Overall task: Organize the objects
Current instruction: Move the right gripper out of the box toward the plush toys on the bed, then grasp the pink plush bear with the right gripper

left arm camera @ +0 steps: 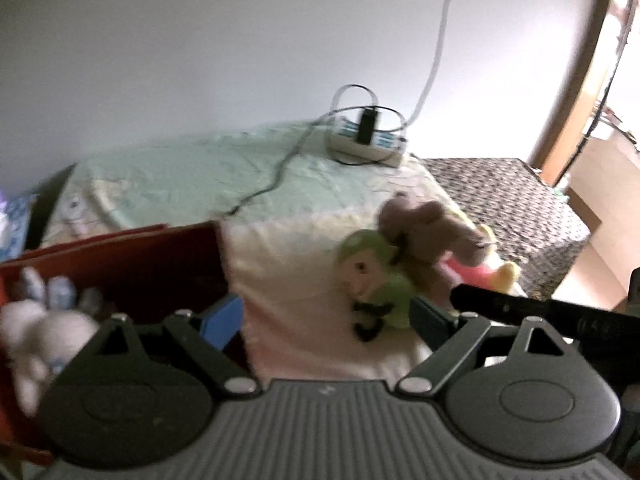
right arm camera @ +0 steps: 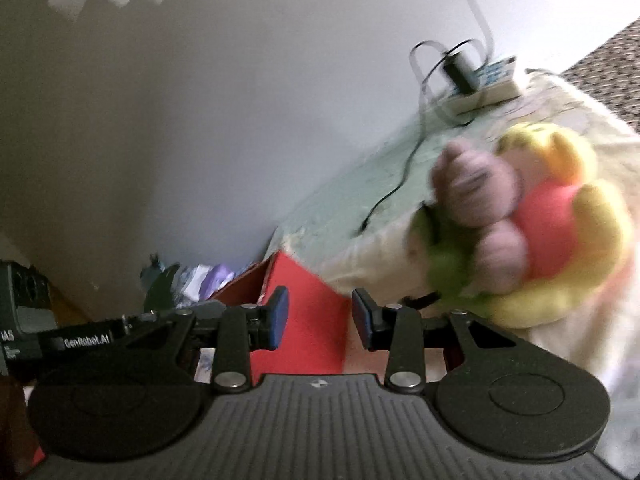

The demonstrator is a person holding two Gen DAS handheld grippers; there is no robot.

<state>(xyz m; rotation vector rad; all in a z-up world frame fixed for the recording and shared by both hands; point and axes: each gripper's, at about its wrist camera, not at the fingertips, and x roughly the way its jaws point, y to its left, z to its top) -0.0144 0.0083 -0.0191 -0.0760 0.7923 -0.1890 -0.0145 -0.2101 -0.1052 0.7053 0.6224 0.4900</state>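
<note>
From my left wrist camera I see the left gripper [left arm camera: 326, 318] with its blue-padded jaws spread wide and nothing between them, hanging over the pale cream and mint quilted bed cover [left arm camera: 208, 168]. Just ahead and right of it lies a heap of soft toys: a small plush doll with a green cap and lime-green body [left arm camera: 376, 280] sprawls with its head toward the upper left and its long axis running down to the right, its dark feet nearest my right pad. A mauve-brown plush animal [left arm camera: 428, 236] leans against it from behind, and a yellow plush bear in a pink-red shirt [left arm camera: 496, 268] peeks out past that, close to the cover's right edge, where a dark speckled blanket [left arm camera: 516, 200] begins. To the left, a red open-topped box [left arm camera: 160, 264] stands with its near corner just beside my left pad; a white fluffy plush toy [left arm camera: 36, 332] sits inside it. Open cover lies between box and heap. A white power strip with a black plug and trailing cables [left arm camera: 366, 142] rests at the far edge by the wall. From the right wrist, the right gripper [right arm camera: 320, 320] is also released, jaws parted and empty, aimed at the box's red wall [right arm camera: 316, 312], with the heap of toys near its right side; blur hides finer detail.
</note>
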